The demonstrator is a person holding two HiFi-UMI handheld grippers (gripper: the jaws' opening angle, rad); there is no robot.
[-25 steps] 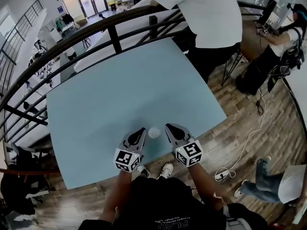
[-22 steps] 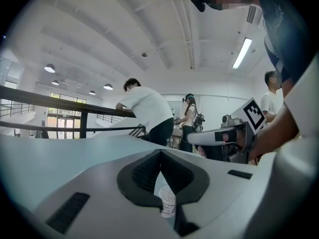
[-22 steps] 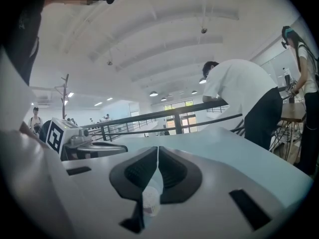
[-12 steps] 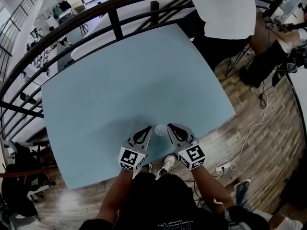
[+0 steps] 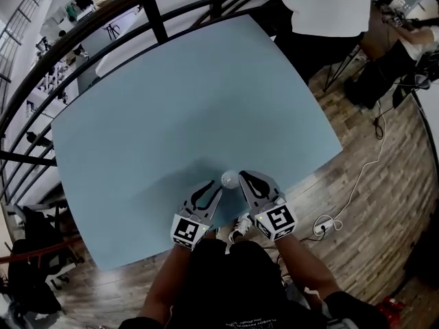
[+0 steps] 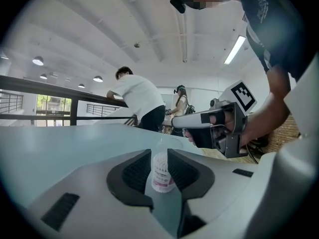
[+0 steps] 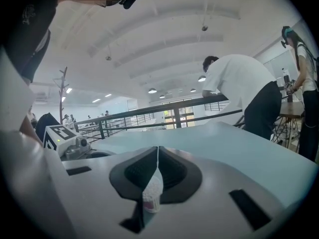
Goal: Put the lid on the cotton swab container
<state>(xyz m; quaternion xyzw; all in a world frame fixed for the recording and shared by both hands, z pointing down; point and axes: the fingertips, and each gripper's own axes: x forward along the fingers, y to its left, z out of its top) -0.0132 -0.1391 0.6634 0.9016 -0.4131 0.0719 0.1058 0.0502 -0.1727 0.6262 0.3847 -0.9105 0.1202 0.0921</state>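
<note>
Items on the work surface: one table, light blue, carrying one cotton swab container. One dark railing runs along the far left edge of the table.

Left gripper: one unit, bearing one marker cube, positioned near the table's near edge. Its jaws point at the container and are opening. In the left gripper view the container stands upright on the table between the two jaw tips, pink label facing the camera and swabs visible through the clear wall. The pads sit just beside the container's sides and do not clearly press on it.

Container: located between the two grippers, close to the near edge. Whether a lid is seated on it cannot be determined.

Right gripper: one unit, bearing one marker cube, just right of the container. In the right gripper view its jaws are closed together, leaving only a thin slit through which the container shows. No item is clearly clamped.

Far right: one person in a white shirt leans at the table's far corner, above wooden flooring.
</note>
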